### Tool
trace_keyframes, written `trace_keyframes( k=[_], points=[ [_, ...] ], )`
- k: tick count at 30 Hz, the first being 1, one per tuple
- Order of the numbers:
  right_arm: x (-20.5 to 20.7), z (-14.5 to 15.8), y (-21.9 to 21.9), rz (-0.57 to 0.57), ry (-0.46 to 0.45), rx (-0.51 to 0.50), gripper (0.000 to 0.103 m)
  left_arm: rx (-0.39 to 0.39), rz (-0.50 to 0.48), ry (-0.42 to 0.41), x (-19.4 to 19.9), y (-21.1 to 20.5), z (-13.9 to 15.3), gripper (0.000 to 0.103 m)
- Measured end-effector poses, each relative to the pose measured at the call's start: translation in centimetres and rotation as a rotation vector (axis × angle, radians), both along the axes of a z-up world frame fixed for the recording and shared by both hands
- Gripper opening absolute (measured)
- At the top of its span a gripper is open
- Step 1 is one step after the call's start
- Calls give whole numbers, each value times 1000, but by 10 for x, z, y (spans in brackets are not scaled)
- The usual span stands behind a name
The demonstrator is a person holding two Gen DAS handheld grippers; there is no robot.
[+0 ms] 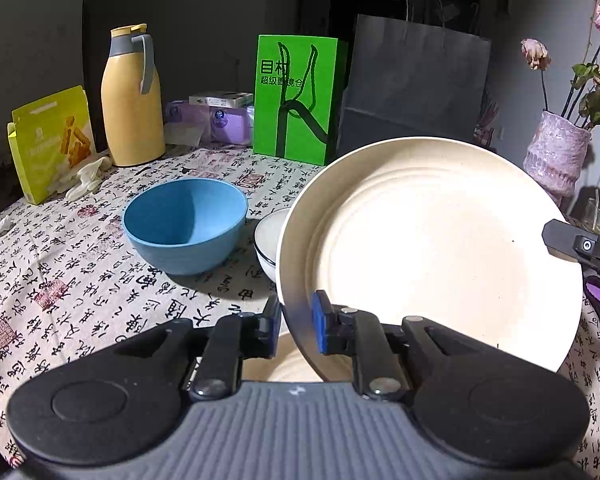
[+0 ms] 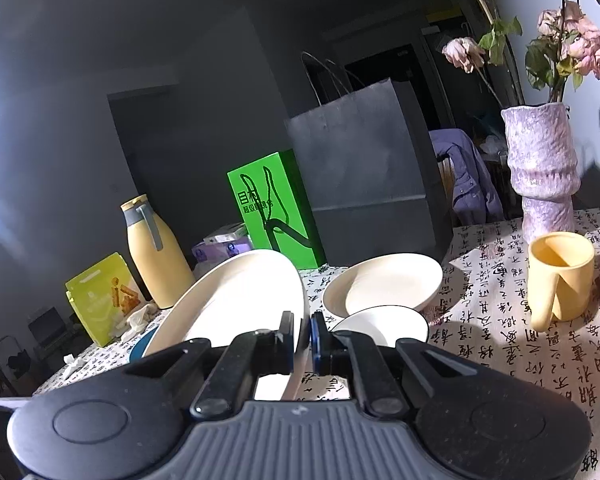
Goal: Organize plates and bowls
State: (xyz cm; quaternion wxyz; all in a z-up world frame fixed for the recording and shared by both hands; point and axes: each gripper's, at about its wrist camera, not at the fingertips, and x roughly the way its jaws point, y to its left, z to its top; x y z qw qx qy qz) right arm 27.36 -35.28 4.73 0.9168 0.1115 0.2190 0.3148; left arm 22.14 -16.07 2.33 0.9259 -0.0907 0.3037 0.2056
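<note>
Left wrist view: left hand-held gripper [image 1: 296, 326] straddles the tilted cream plate [image 1: 432, 248] rim, pads slightly apart, not clamping. Blue bowl [image 1: 186, 226] ahead-left; white bowl [image 1: 268, 242] half hidden behind the plate. Patterned worktop [image 1: 60, 280] bare to the left.

Right wrist view: right hand-held gripper [image 2: 300, 334] clamped on the plate's edge. Second plate [image 2: 384, 284] ahead-right; yellow mug [image 2: 560, 276] further right.

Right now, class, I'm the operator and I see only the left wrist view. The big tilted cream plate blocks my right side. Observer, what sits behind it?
Observer: A second cream plate rests on the table, just beyond the white bowl.
Operator: Is the other gripper holding the big plate?
Observer: Yes, the right hand-held gripper is shut on the tilted plate at its rim.
Operator: Anything further right?
Observer: A yellow mug stands near the purple vase.
</note>
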Motion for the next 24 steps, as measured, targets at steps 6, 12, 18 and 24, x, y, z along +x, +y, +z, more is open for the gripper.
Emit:
trace_keyframes(
  k=[6,12,18,24],
  points=[
    [-3,-1,-4,3,-1,16,8,4,3,-5,-7,-3,2,17],
    [-5,-2,-3,19,3,22,8,-4,5,-1,-14,2,5,17],
    [-5,0,6,32,16,3,8,-18,8,-5,-20,12,11,16],
    [-11,2,7,15,38,-16,8,-44,-23,-6,-27,14,11,16]
  ],
)
